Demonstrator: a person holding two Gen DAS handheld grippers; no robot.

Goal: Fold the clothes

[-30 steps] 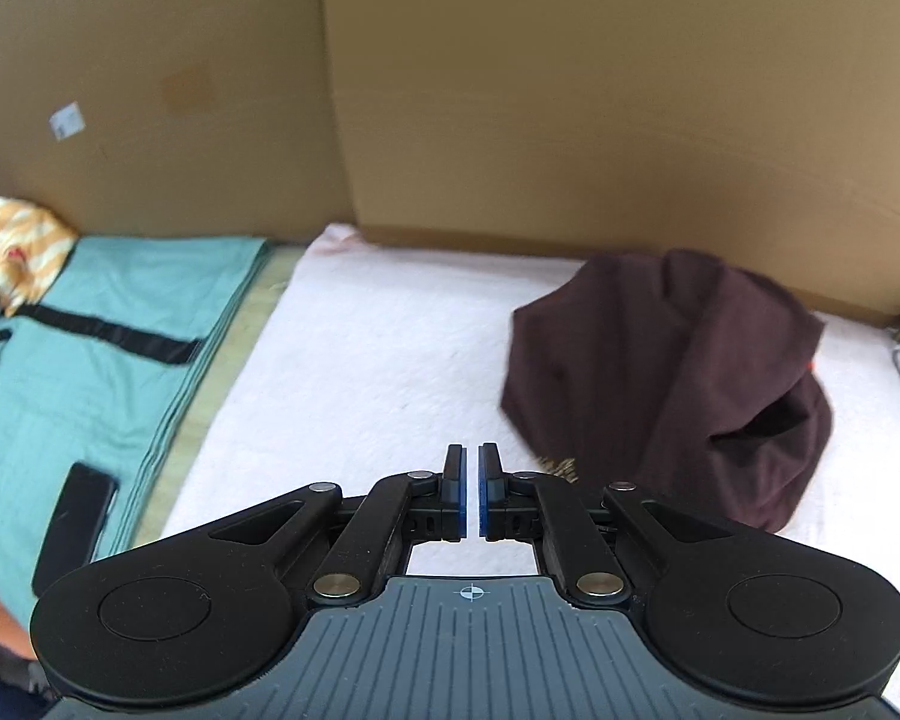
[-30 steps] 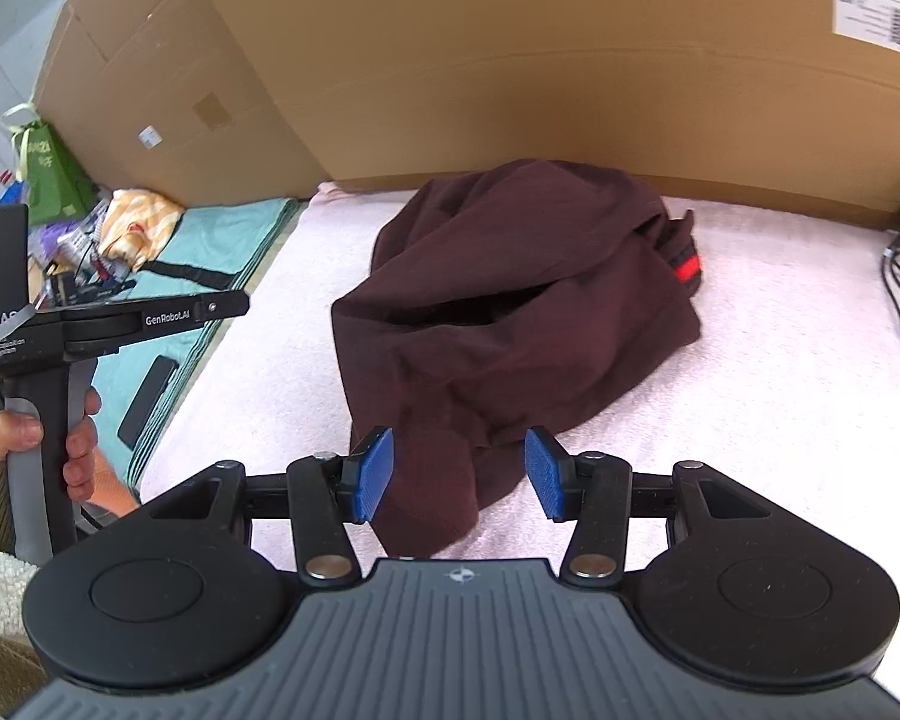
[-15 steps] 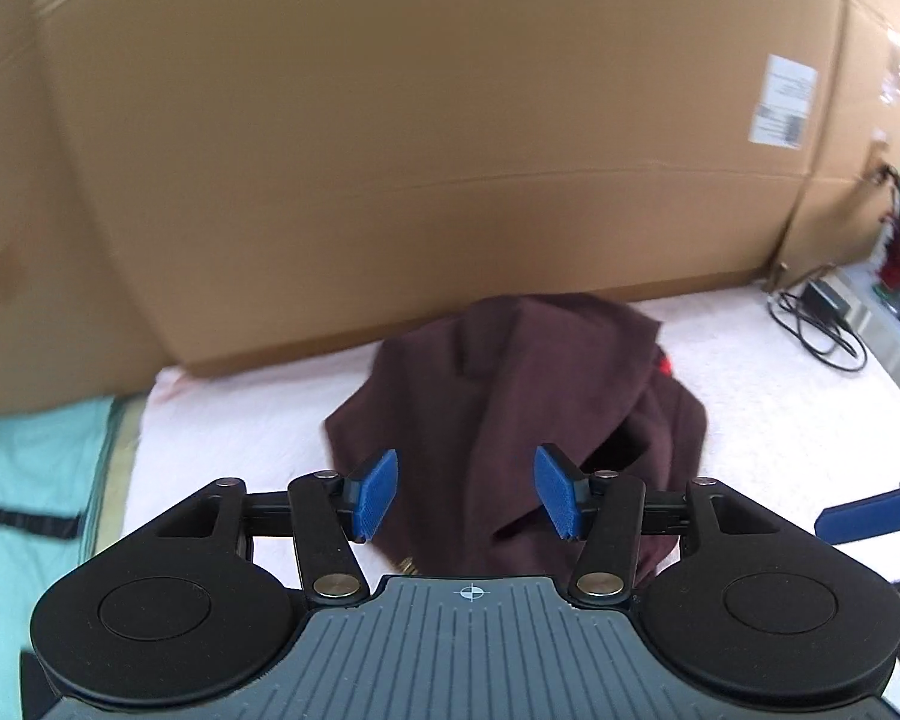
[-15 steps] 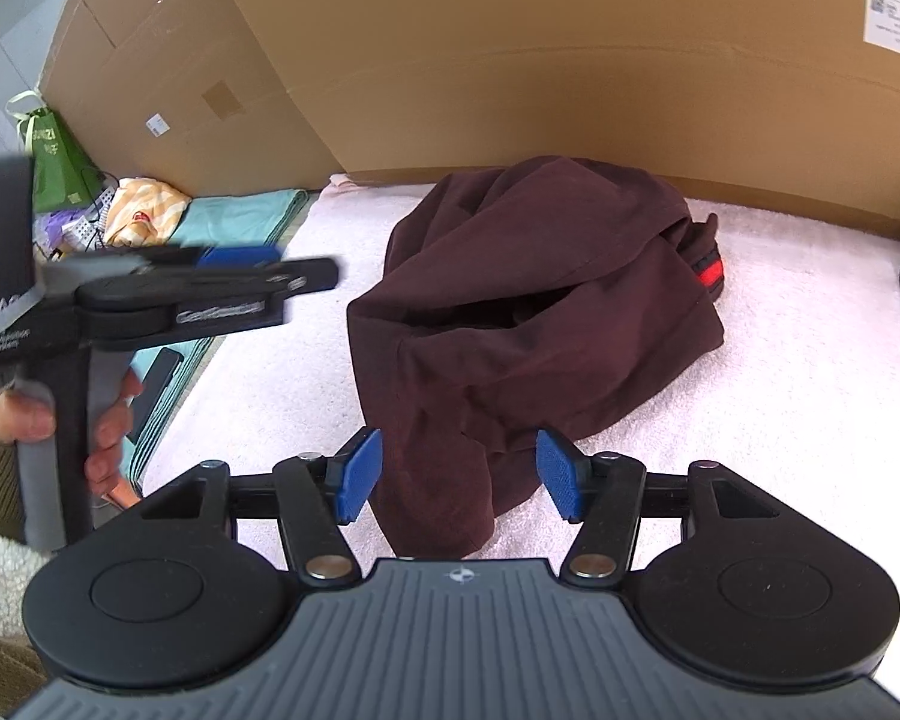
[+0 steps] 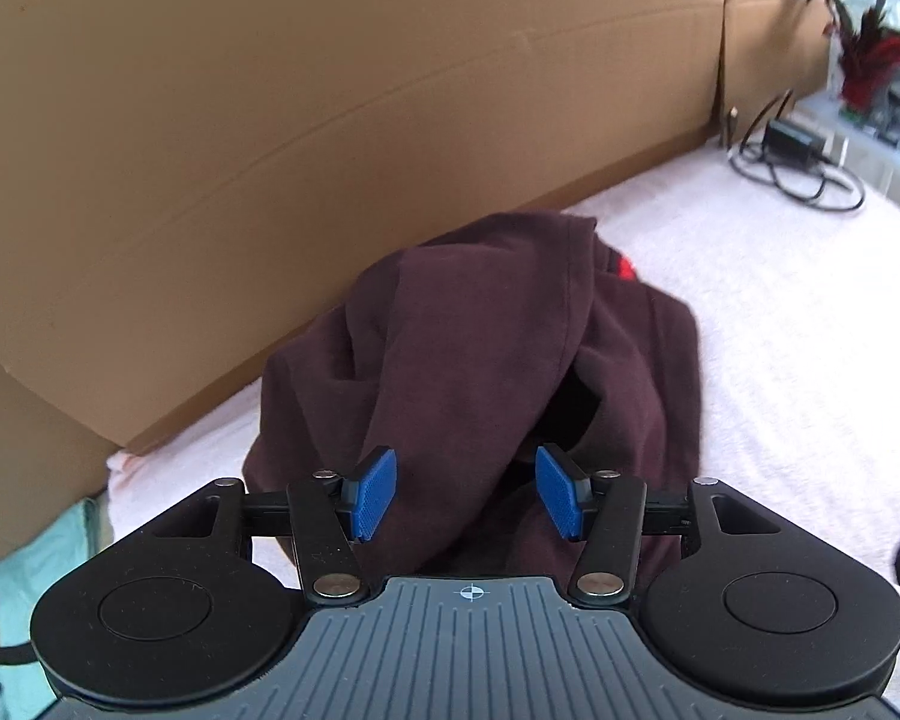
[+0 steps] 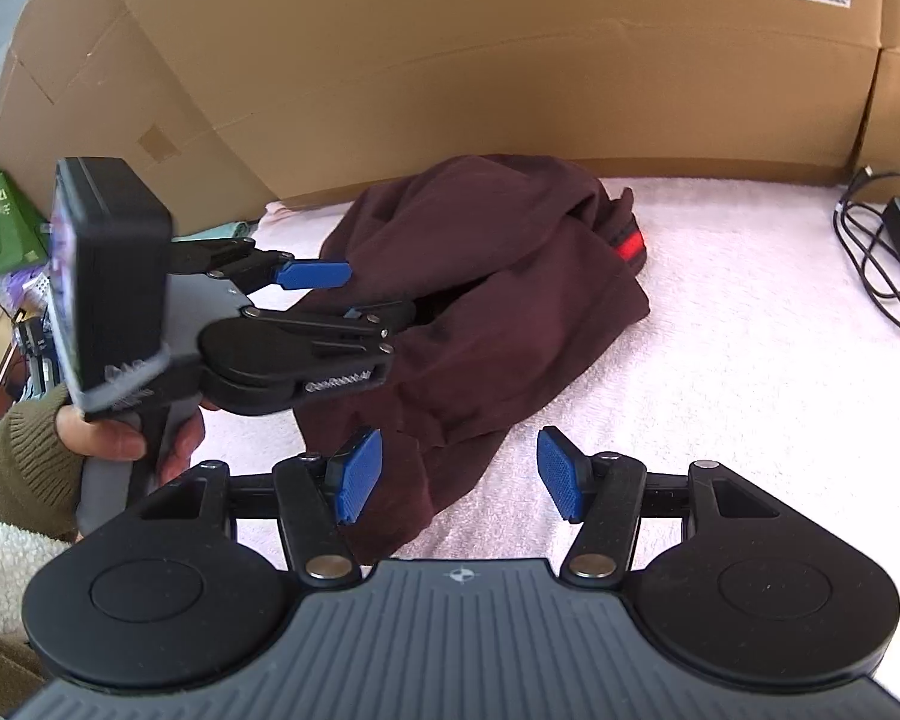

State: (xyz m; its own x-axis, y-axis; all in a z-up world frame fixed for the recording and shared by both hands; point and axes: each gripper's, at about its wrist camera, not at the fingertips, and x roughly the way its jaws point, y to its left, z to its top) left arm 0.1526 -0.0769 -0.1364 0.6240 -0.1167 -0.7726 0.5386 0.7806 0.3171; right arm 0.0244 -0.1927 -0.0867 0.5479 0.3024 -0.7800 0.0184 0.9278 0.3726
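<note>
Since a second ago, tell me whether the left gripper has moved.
Yes. In the right wrist view the left gripper has swung rightward from over the teal cloth to over the maroon garment, jaws open.

Bounded at the back by a cardboard wall (image 6: 510, 72), standing close behind the crumpled maroon garment (image 6: 498, 294) with little passage between. Open pale blanket (image 6: 750, 372) to the right of the garment, free up to the black cable and adapter (image 6: 894, 240) near the wall's corner. Crowded on the left: the left gripper (image 6: 336, 294), fingers (image 6: 312, 273) spread, hanging over the garment's left edge, held by a hand (image 6: 120, 438). Bare blanket in front, beneath the right gripper (image 6: 459, 471).
</note>
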